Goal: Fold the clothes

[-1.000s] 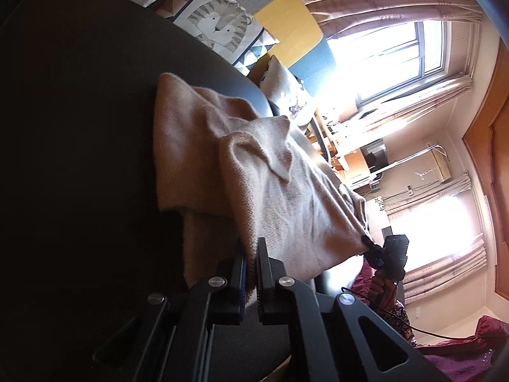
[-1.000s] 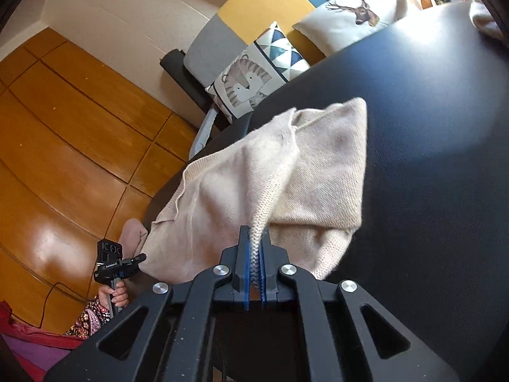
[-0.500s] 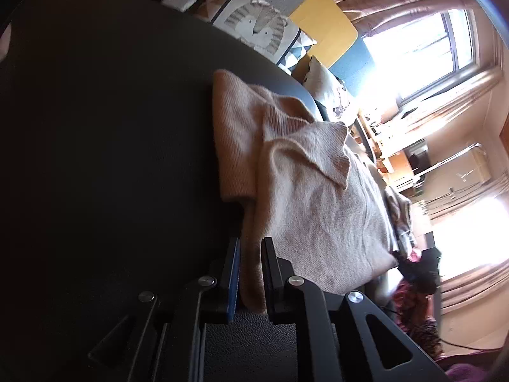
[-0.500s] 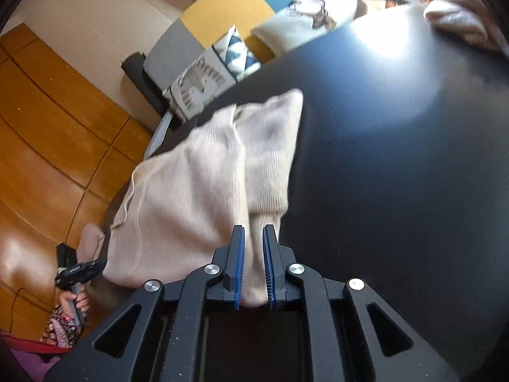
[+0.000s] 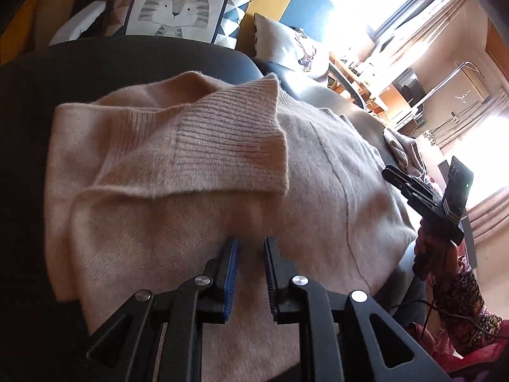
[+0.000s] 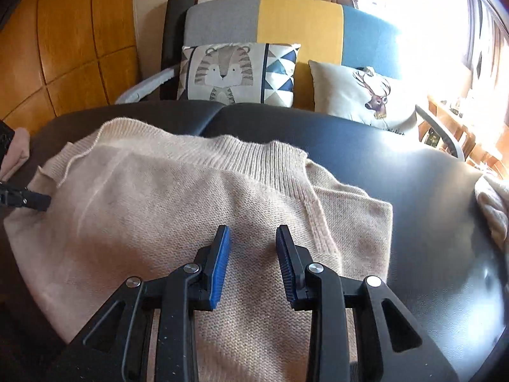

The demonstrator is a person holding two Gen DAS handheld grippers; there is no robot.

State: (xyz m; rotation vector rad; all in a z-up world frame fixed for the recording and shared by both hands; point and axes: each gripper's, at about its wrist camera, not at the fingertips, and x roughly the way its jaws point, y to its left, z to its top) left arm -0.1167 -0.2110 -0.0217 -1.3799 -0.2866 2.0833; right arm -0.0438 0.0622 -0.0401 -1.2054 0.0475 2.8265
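While the beige sweater [image 6: 178, 210] lies folded over on the dark padded table [image 6: 397, 172], both grippers hover low above it with their jaws apart. From the right wrist view, the right gripper [image 6: 251, 242] sits over the near half of the knit, blue pads spread wide, nothing between them but the cloth lying flat underneath; the ribbed hem [image 6: 264, 159] runs across just beyond the fingertips, and a lower layer of the sweater pokes out to the right. From the left wrist view, the left gripper [image 5: 249, 248] has a narrower gap, its tips right at the fabric below a folded ribbed cuff [image 5: 229, 133]; whether the tips touch the knit I cannot tell, but the jaws are not closed on it. Another pale knit garment [image 6: 493, 210] rests at the table's right edge, well apart from the sweater. Behind the table stands a grey, yellow and blue sofa [image 6: 299, 19] with a tiger cushion [image 6: 229, 73] and a deer cushion [image 6: 362, 95].
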